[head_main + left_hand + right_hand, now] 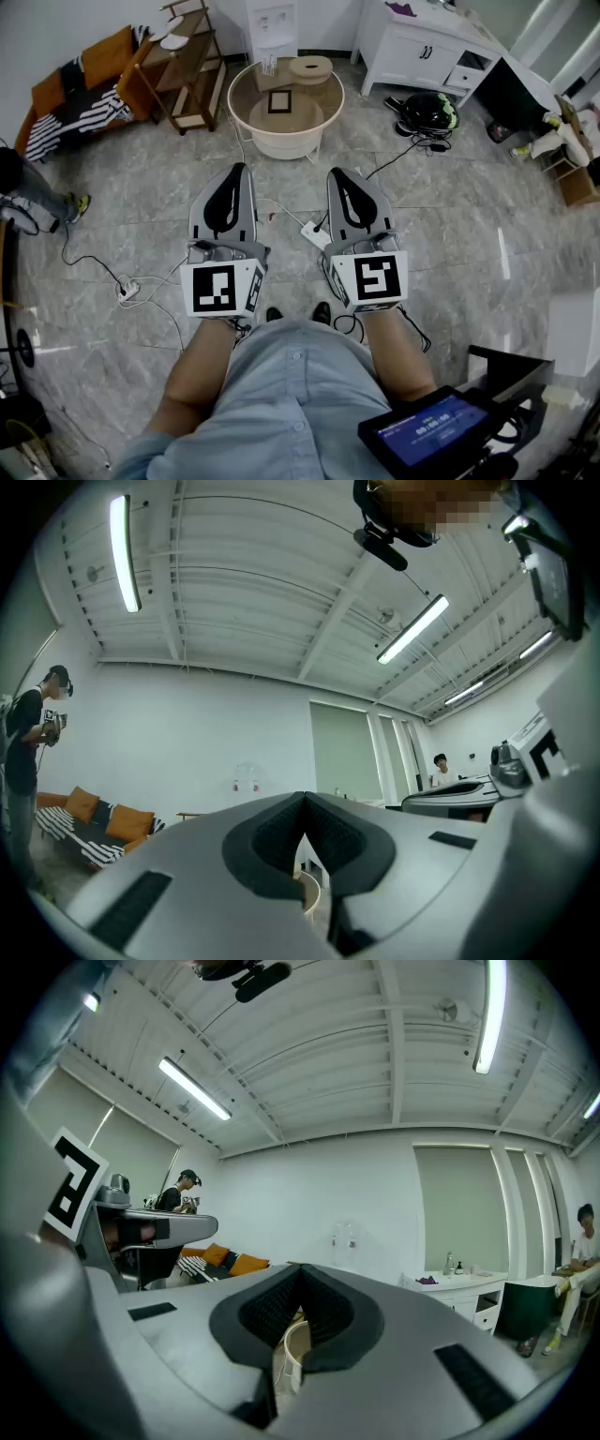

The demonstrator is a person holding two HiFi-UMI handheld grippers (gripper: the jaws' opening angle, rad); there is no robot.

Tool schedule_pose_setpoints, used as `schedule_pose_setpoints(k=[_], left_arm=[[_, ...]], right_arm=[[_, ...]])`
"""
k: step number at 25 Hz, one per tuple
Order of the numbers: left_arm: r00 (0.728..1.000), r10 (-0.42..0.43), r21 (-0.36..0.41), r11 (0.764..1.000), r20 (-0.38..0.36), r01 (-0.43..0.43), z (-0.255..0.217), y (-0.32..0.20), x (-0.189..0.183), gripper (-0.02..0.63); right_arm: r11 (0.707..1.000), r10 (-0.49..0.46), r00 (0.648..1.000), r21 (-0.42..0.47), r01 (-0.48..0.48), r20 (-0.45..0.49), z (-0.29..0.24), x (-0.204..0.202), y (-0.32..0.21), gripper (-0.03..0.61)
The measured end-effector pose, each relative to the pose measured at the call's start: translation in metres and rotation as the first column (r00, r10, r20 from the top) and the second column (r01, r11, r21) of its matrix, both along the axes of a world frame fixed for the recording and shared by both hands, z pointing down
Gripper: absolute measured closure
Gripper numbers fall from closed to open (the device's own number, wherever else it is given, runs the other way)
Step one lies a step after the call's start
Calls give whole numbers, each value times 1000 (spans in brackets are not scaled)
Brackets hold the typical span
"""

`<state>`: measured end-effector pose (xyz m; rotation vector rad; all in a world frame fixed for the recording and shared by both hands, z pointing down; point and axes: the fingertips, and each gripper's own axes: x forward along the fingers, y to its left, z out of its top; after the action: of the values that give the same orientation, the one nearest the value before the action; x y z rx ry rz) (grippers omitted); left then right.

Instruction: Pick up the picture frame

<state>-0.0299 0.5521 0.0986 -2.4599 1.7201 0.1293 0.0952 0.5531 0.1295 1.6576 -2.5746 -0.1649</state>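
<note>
Presently the left gripper point(238, 174) and right gripper point(339, 178) are held with fingers shut, empty. The picture frame point(279, 101) could be shoved aside if reached unopened.

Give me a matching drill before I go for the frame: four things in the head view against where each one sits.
Things:
1. frame
2. sofa
3. cabinet
4. tablet

Places:
A. lower right, nearest the camera
B. on the round table, top centre
C. upper left corner
D. upper right

Pairs: 1-B, 2-C, 3-D, 4-A
</note>
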Motion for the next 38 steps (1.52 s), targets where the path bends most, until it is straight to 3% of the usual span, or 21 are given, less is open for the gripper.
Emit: schedule_pose_setpoints(k=[11, 18, 26, 38], left_arm=[[1000, 7, -33, 999, -10, -7, 19, -1, -48, 603], [1000, 4, -62, 998, -9, -5, 37, -26, -63, 603], [1000, 12, -98, 995, 25, -10, 63, -114, -47, 603], [997, 0, -83, 996, 82, 7, 45, -274, 7, 603]], right_arm=[[995, 85, 993, -53, -81, 81, 12, -24, -6, 565], [989, 133, 989, -75, -128, 66, 24, -16, -32, 560], [984, 155, 985, -96, -147, 75, 51, 0, -127, 565], [990, 108, 988, -103, -96, 109, 48, 37, -295, 565]])
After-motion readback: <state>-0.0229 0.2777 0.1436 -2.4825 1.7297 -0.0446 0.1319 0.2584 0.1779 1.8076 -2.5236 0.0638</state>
